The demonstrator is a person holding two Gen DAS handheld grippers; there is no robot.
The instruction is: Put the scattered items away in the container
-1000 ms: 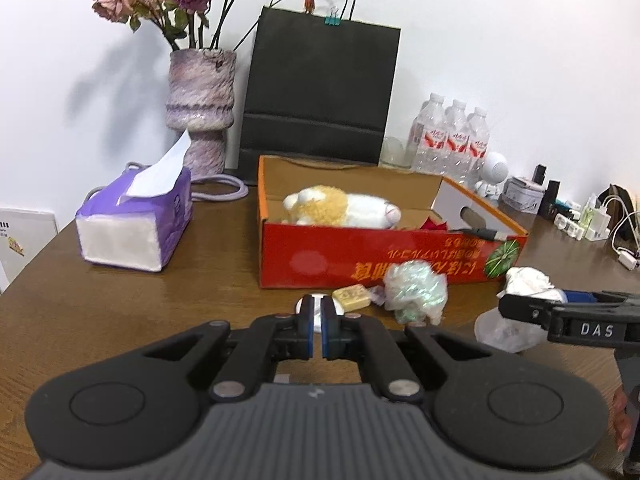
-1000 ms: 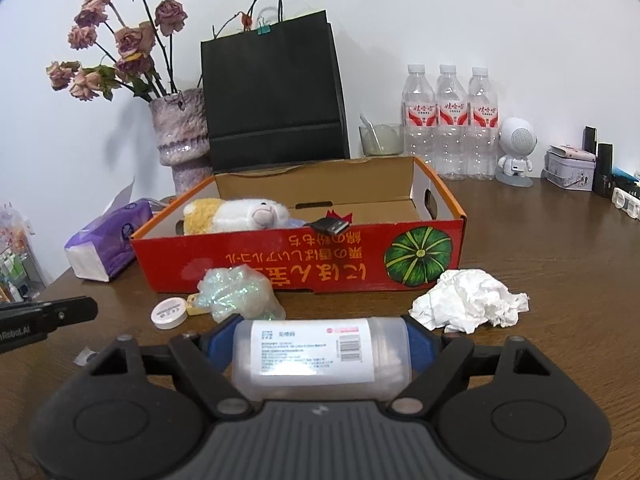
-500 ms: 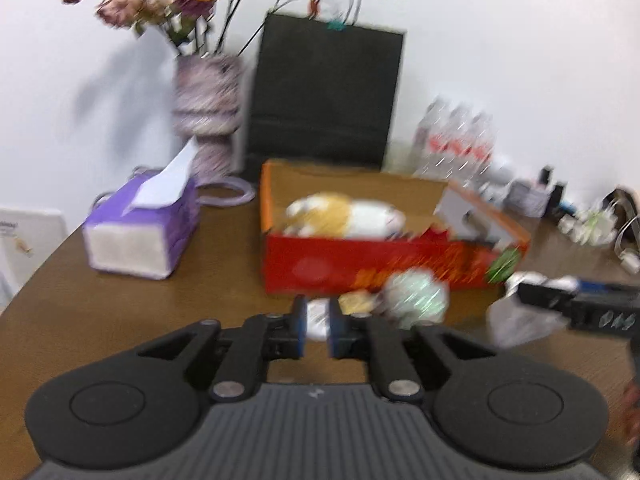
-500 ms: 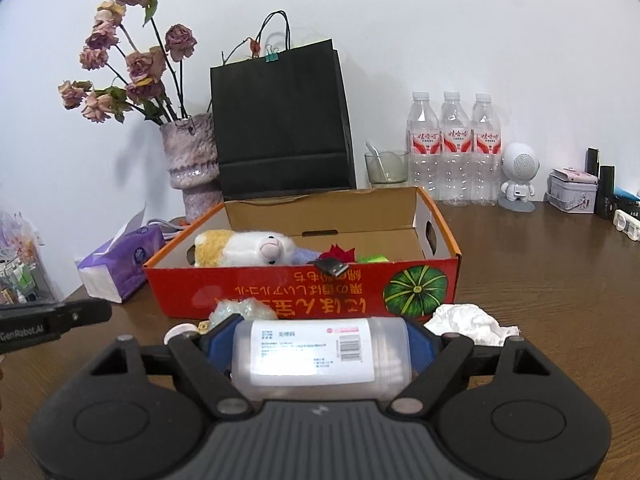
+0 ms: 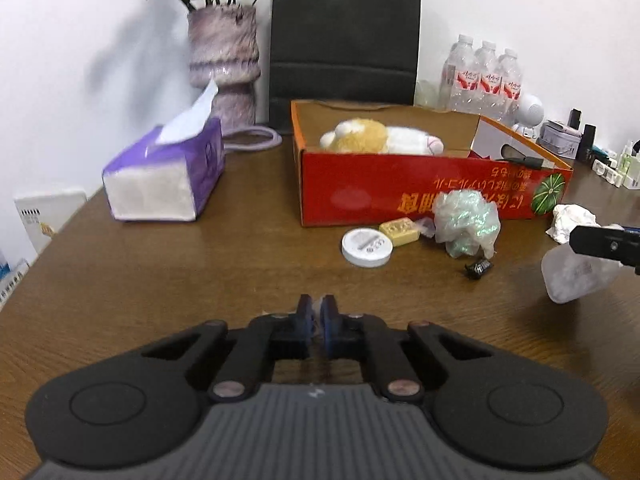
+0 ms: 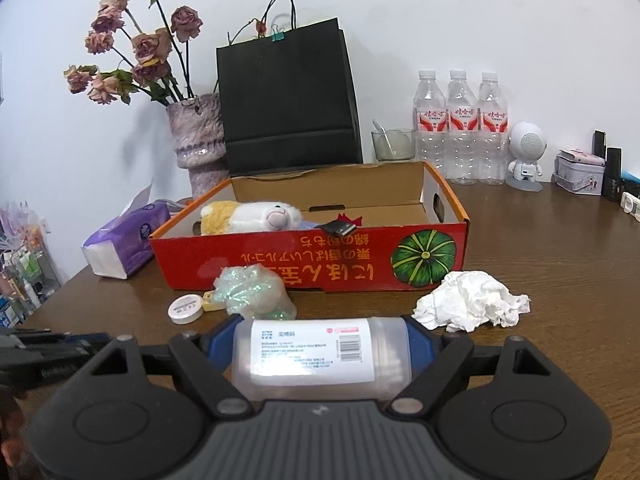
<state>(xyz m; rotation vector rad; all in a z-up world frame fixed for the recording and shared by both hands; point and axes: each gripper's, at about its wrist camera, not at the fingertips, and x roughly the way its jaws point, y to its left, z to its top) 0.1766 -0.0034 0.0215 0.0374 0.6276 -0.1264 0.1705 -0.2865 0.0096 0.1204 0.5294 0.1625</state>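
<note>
1. Right claw (image 6: 322, 354): clamped across a clear plastic canister (image 6: 320, 356) bearing a white printed label, lying sideways between the two blue pads; held above the tabletop (image 6: 560, 280), in front of the box.
2. Left claw (image 5: 316, 320): fingers pressed nearly together, with a pale scrap visible in the narrow gap; possibly a thin wrapper, though the view is too poor to confirm; low over the tabletop, well short of the scattered items.
3. Container: a red cardboard box (image 6: 312, 256) with a green pumpkin print and upside-down lettering, open at the top; inside lie a white and tan plush toy (image 6: 248, 216) at the left end and a small black object (image 6: 338, 227) near the front wall.
4. Items on the tabletop just in front of the box: an iridescent crumpled wrapper (image 6: 252, 292); a small yellow block (image 5: 400, 232) beside it; a white round lid (image 5: 367, 246) touching or just beside the block; a small black clip-like piece (image 5: 478, 268) near the wrapper; a crumpled white tissue (image 6: 468, 306) before the box's right corner.
5. Surroundings: purple tissue box (image 5: 164, 176) left of the box; vase of dried roses (image 6: 198, 140), black paper bag (image 6: 288, 100) and three water bottles (image 6: 462, 124) along the wall behind.
</note>
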